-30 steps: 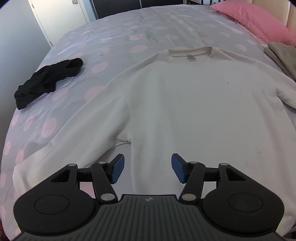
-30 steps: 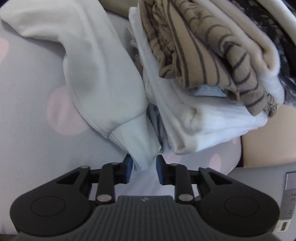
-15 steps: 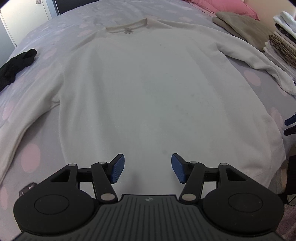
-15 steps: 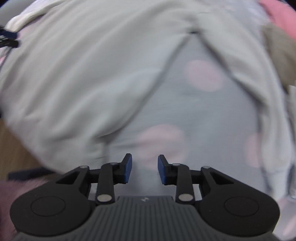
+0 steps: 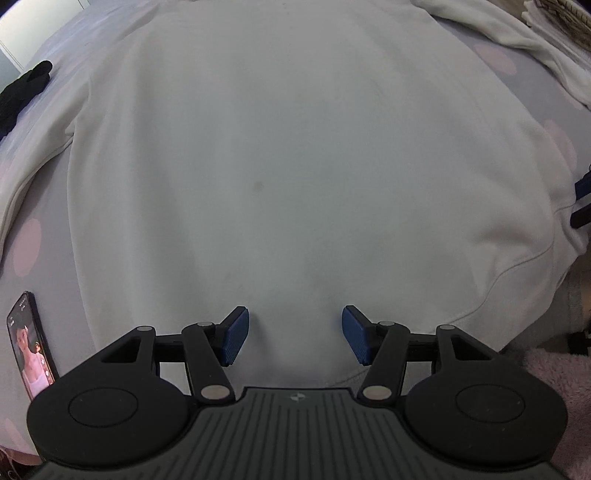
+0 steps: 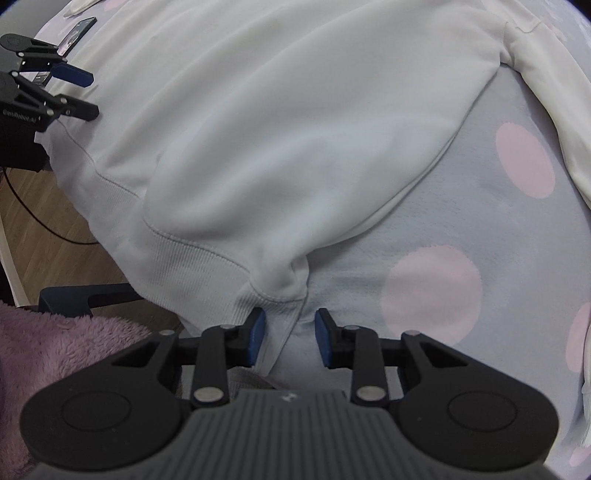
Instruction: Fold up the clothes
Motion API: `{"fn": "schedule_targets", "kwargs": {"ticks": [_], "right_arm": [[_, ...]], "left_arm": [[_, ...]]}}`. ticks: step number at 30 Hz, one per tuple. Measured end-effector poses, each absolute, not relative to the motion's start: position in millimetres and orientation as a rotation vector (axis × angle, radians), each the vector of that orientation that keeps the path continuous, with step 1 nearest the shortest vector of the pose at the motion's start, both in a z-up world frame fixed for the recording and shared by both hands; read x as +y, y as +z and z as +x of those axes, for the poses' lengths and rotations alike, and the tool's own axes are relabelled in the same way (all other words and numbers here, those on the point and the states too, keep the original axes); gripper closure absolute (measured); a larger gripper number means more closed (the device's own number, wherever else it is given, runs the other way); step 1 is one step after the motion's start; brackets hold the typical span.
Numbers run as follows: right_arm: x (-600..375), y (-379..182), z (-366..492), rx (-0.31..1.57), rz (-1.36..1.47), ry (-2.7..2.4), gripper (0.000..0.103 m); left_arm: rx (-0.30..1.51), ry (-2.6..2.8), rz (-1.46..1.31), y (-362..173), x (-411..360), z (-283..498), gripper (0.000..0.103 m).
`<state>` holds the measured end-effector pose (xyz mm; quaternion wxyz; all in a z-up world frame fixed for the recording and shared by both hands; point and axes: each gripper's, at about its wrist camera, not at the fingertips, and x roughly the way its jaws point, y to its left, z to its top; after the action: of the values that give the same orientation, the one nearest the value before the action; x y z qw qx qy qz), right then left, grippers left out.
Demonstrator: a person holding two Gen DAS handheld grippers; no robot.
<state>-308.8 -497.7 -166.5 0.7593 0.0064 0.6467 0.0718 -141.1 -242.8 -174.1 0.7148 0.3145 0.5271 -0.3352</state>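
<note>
A white sweatshirt (image 5: pixel 295 147) lies flat, front up, on a grey bed sheet with pink dots (image 6: pixel 461 258). My left gripper (image 5: pixel 294 338) is open over the sweatshirt's bottom hem, near the middle. My right gripper (image 6: pixel 289 341) is open at the sweatshirt's bottom right corner; the ribbed hem corner (image 6: pixel 273 325) lies between its jaws, apart from the right pad. The left gripper also shows in the right wrist view (image 6: pixel 79 92), and the right gripper's fingertips (image 5: pixel 583 184) show at the right edge of the left wrist view. The right sleeve (image 6: pixel 546 96) runs off to the far right.
A phone (image 5: pixel 29 354) with a lit screen lies on the bed left of the hem. A black garment (image 5: pixel 22 92) lies at far left. Folded clothes (image 5: pixel 565 22) are stacked at far right. A pink fluffy rug (image 6: pixel 55 343) and wooden floor (image 6: pixel 48 221) lie below the bed edge.
Both grippers moved down to the sweatshirt's bottom hem. The right gripper left the sleeve cuff by the stack and now straddles the hem corner. The left came closer to the hem.
</note>
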Motion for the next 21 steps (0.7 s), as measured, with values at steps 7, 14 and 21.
{"fn": "schedule_targets", "kwargs": {"ticks": [7,14,21], "right_arm": [[-505.5,-149.1,-312.8,1.455,0.114,0.163,0.094],[-505.8,-164.9,-319.1,1.611,0.083,0.146,0.096],[-481.1,-156.0,-313.2,1.650,0.003,0.098,0.086]], "left_arm": [[1.183,-0.729,0.681,-173.3,-237.6,-133.6,0.049],[1.182,-0.733,0.694,-173.7,-234.3,-129.1,0.049],[1.156,-0.759,0.692,-161.0,-219.8,-121.1,0.049]]}}
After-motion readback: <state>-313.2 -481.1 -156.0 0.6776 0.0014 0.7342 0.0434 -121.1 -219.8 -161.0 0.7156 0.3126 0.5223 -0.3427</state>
